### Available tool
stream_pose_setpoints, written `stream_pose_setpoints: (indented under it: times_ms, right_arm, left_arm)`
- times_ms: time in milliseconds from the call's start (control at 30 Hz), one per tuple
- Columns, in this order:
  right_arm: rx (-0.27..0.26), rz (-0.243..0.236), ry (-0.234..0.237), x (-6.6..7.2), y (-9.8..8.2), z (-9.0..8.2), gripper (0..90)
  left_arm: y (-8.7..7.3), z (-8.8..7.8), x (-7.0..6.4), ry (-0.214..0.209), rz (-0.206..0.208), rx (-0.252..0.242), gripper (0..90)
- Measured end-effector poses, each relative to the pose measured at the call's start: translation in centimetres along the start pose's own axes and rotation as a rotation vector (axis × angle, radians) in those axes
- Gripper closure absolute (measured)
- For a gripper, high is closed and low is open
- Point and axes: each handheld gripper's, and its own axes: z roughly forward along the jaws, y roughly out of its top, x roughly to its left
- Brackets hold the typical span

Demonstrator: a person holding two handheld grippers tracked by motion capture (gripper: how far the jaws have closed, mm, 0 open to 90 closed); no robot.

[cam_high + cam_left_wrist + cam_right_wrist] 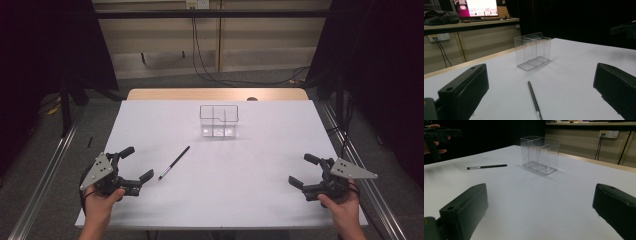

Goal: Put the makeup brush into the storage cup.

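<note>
- My left gripper (136,163) sits at the near left of the table (260,200), its jaws spread wide with nothing between them, pointing toward the middle of the sheet.
- My right gripper (303,169) sits at the near right, jaws likewise spread and holding nothing, facing inward across the table.
- A hand grips each tool from the near edge; I see the left hand (102,199) and the right hand (339,204) under their handles.
- The pen (174,162) lies flat on the white surface, just beyond my left gripper's jaws and apart from them, slanting from near left to far right, silver tip toward me.
- In the left gripper view the pen (533,98) runs up between the two jaws, untouched.
- The clear container (219,120) stands upright past the pen, near the table's far middle, with inner dividers showing.
- From the right gripper view the pen (487,166) lies left of the container (540,154), well apart from it.
</note>
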Motion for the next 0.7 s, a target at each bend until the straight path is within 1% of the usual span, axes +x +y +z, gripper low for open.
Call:
stream_pose_setpoints:
  times_ms: [67,333,367,500,700]
  right_arm:
    - [-0.001,0.0,-0.001,0.0,0.0,0.0,0.0]
    - [-0.001,-0.003,-0.001,0.0,0.0,0.1,0.0]
    - [0.001,-0.001,0.001,0.0,0.0,0.2,0.0]
    - [0.001,-0.002,0.006,0.0,0.0,0.2,0.0]
    - [0.001,-0.005,0.008,0.0,0.1,0.4,0.0]
  left_arm:
    - [0.1,0.2,0.0,0.0,0.008,0.004,0.0]
    - [0.2,0.7,0.1,0.0,0.006,-0.001,0.0]
    - [0.3,0.8,0.1,0.005,-0.001,-0.005,0.0]
    - [0.4,1.1,0.2,0.006,0.009,-0.003,0.0]
    - [0.6,1.8,0.3,0.005,0.007,-0.012,0.0]
